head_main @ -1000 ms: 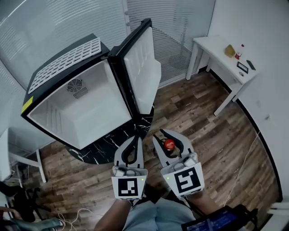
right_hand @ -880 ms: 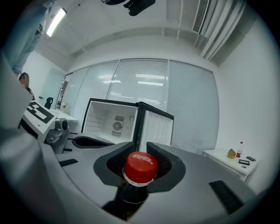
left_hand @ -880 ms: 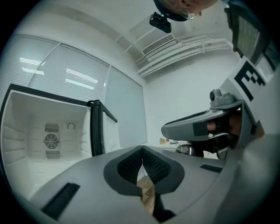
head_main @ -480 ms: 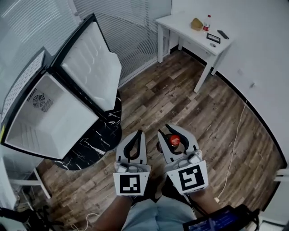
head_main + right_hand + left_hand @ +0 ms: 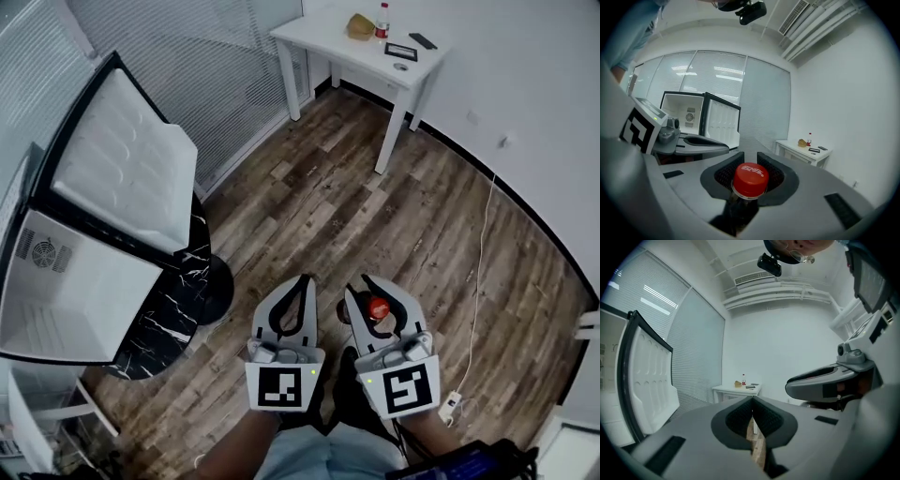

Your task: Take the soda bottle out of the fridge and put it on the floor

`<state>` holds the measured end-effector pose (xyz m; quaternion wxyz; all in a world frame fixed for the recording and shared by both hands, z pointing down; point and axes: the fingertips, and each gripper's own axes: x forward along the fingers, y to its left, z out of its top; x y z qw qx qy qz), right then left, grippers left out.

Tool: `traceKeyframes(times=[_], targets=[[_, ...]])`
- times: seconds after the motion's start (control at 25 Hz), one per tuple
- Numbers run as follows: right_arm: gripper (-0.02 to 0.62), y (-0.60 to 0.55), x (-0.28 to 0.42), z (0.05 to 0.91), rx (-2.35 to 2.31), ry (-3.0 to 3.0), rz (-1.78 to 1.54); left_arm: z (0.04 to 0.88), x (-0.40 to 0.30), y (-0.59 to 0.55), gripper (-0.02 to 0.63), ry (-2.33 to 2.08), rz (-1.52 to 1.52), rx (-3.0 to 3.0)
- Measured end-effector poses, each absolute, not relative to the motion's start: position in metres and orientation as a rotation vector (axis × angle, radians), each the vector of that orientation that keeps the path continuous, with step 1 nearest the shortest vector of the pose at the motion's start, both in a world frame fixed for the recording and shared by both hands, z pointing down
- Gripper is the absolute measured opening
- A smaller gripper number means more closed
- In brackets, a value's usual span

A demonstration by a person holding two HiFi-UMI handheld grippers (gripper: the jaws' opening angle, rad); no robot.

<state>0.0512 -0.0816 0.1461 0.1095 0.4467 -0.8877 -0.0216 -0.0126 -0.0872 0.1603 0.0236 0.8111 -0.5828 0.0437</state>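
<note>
Soda bottle (image 5: 377,307) | right tool (image 5: 750,161) clenched on its neck, so we hold it upright over the floor (image 5: 422,216) | left tool (image 5: 752,404) closed, empty

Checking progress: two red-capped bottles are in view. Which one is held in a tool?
The soda bottle clamped in the right tool; the other bottle stands on the white table.

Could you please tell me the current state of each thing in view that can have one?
fridge: open.
fridge door: swung wide.
soda bottle: capped, gripped at the neck.
right gripper: shut on the soda bottle.
left gripper: shut, holding nothing.
small bottle: upright on the white table.
</note>
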Motion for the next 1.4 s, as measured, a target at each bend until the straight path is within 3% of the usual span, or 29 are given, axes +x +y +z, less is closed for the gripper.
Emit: traceKeyframes(times=[0.6, 1.4], targets=[[0.098, -0.121, 0.149, 0.25, 1.473, -2.452, 0.109, 0.254, 0.055, -0.13, 0.017, -1.659, 0.296, 2.566], [0.098, -0.135, 0.17, 0.429, 1.476, -2.34, 0.232, 0.397, 0.065, -0.143, 0.017, -1.545, 0.389, 2.503]])
